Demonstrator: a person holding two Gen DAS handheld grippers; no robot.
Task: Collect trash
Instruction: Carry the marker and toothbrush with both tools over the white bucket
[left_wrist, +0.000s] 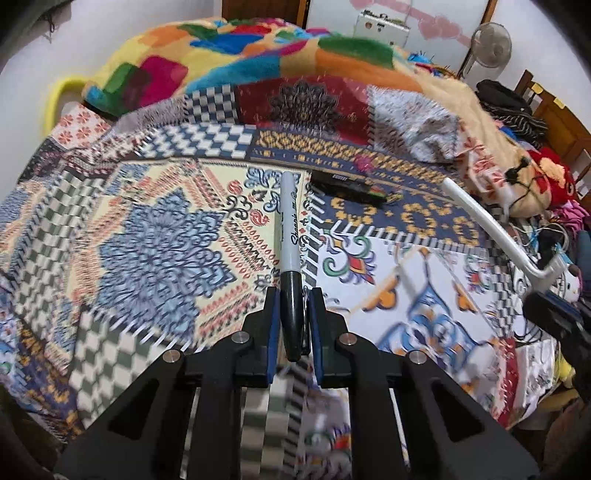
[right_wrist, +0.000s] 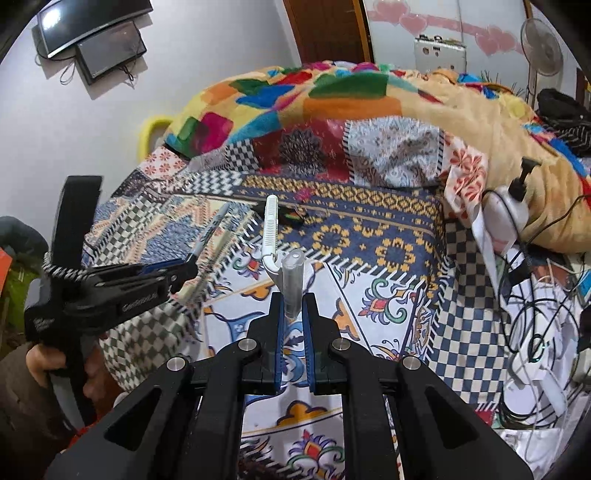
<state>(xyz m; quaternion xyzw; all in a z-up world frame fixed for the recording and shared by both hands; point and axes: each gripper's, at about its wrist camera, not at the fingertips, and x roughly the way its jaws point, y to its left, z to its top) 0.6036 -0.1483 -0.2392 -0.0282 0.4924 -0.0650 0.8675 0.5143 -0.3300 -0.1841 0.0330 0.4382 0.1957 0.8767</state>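
Left claw (left_wrist: 291, 295) clamped on marker (left_wrist: 288, 229) — right claw (right_wrist: 293, 299) grips white plastic piece (right_wrist: 271, 236) above bedspread (left_wrist: 155, 229).

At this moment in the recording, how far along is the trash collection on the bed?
Nothing shows as binned yet; no trash container is in view. In hand: the left gripper is shut on a black marker, and the right gripper is shut on a white plastic tool with a clear tube end. Left: a dark wrapper-like item lies on the patterned bedspread.
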